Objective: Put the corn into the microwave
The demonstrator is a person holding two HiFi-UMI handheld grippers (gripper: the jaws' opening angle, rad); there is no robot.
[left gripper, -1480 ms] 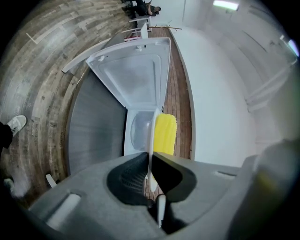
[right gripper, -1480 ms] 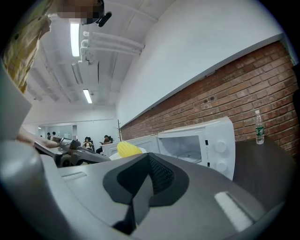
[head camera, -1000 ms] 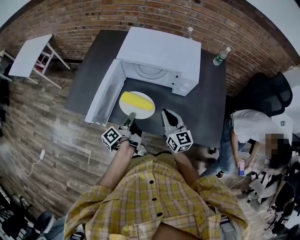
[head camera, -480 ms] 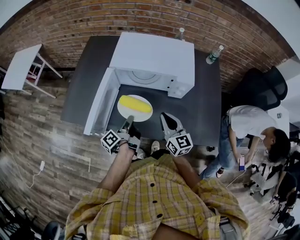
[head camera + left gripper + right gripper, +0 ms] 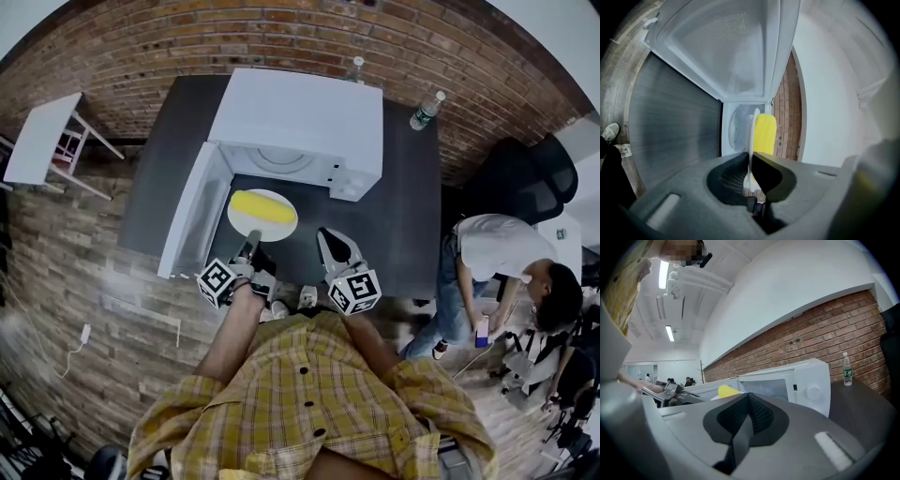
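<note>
A yellow corn cob lies on a white plate, held over the dark table in front of the white microwave. The microwave door is swung open to the left. My left gripper is shut on the plate's near rim. In the left gripper view the plate shows edge-on between the jaws of the left gripper, with the corn beyond and the microwave cavity behind. My right gripper hangs just right of the plate, shut and holding nothing; the right gripper view shows the right gripper closed, the corn and the microwave.
Two water bottles stand at the table's far edge beside the microwave. A person bends over at the right by a black office chair. A small white table stands at the left.
The left gripper has carried the plate with the corn a little closer to the microwave's opening. The right gripper has kept alongside, still shut.
</note>
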